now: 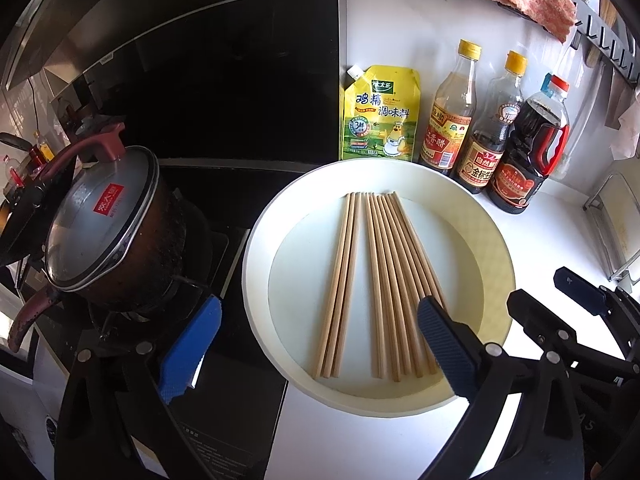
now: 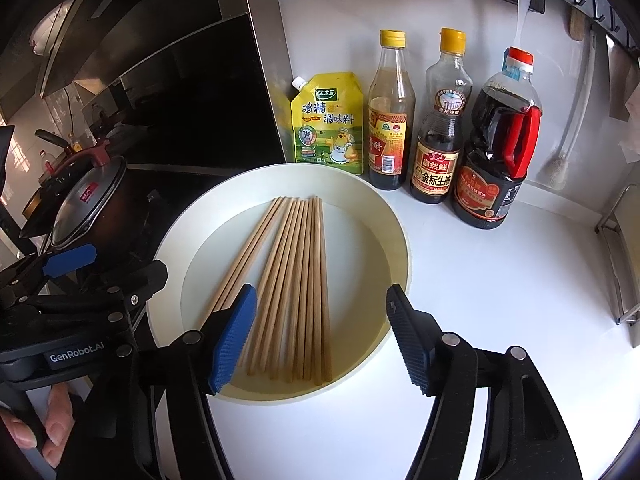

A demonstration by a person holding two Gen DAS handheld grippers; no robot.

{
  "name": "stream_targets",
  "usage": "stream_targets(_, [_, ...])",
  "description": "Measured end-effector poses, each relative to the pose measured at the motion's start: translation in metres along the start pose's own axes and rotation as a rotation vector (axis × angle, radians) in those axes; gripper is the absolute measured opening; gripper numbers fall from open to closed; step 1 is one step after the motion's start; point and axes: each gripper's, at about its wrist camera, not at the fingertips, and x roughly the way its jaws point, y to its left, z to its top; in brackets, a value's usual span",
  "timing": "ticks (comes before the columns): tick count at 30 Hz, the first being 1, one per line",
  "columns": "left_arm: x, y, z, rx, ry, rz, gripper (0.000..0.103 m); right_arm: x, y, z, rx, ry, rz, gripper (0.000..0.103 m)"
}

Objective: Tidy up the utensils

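Chopsticks (image 1: 372, 288): wooden, lying flat in two fanned bundles inside the round tray, a small bundle on its left and a larger one on its right.
Tray (image 1: 256, 264): cream, shallow, directly ahead of both grippers.
Left gripper (image 1: 316, 344): jaws spread wide, empty, straddling the tray's near-left rim.
Right gripper (image 2: 320, 336): jaws apart, nothing pinched, above the larger bundle's near ends.
Bottles (image 2: 436, 128): three with dark sauces, beyond the tray, beside a yellow pouch (image 2: 328, 120).
Pot (image 1: 108, 224): lidded, left of the left gripper.

Left tool (image 1: 320, 344): jaws spread wide, nothing gripped, angled downward. Right tool (image 2: 320, 336): jaws parted, nothing gripped, angled downward. Hand (image 2: 36, 432) grips left tool's handle.
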Motion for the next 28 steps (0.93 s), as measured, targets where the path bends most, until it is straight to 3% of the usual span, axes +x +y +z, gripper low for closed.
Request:
stream_targets(7, [0.0006,-0.0030,0.0004,0.015,0.004,0.023,0.097,0.0013,-0.0001,-0.0009,0.001,0.005,0.000,0.064])
stream_targets(28, [0.0017,0.0005,-0.0018,-0.012,0.015,-0.004,0.097,0.0009,0.0009,-0.0009,0.000,0.005,-0.002,0.064])
